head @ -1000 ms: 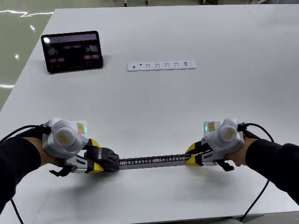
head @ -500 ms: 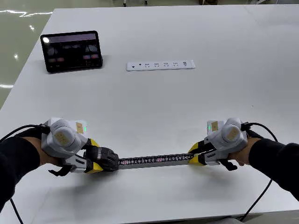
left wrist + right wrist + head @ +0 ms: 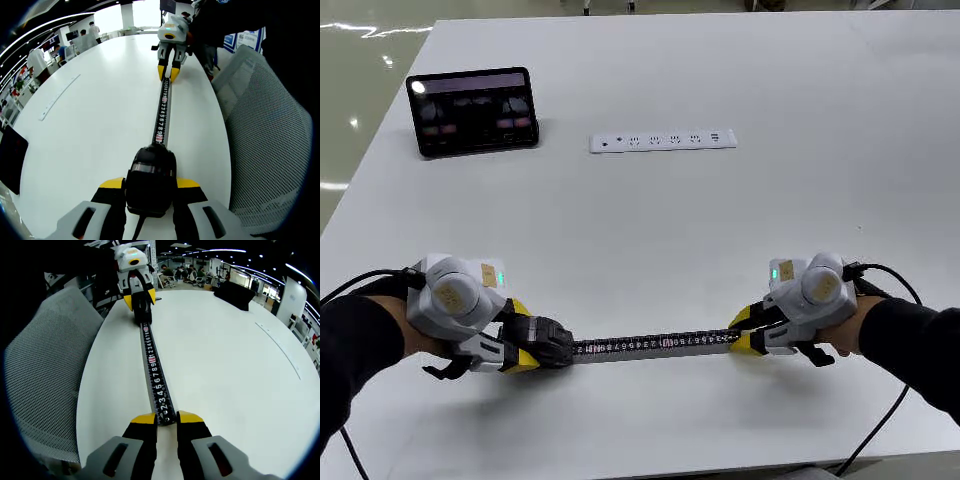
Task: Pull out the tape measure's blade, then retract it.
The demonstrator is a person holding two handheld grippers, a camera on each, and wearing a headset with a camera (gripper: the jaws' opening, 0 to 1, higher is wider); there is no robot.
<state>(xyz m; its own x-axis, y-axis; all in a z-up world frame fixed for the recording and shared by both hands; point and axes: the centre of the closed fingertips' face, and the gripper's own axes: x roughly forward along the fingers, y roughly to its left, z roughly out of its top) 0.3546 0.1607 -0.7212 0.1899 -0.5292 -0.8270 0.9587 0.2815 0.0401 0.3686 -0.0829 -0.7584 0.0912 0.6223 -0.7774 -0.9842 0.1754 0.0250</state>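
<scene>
There is one big white worktop (image 3: 720, 220). On it is one black tape measure (image 3: 548, 343) with one long dark blade with numbers (image 3: 655, 345). There are two grey tools with yellow tips, the left tool (image 3: 523, 334) and the right tool (image 3: 740, 333). There is one flat black tablet (image 3: 473, 109), one long white power strip (image 3: 662, 141) and one grey mesh chair (image 3: 270, 125).

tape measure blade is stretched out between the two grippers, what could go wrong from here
The right gripper pinches only the very end of the blade; if it slips, the blade may whip back into the case. The left gripper clamps the rounded case by its sides, so a hard pull could twist it loose. The blade runs near the edge of the table, so a dropped case might fall off.
</scene>
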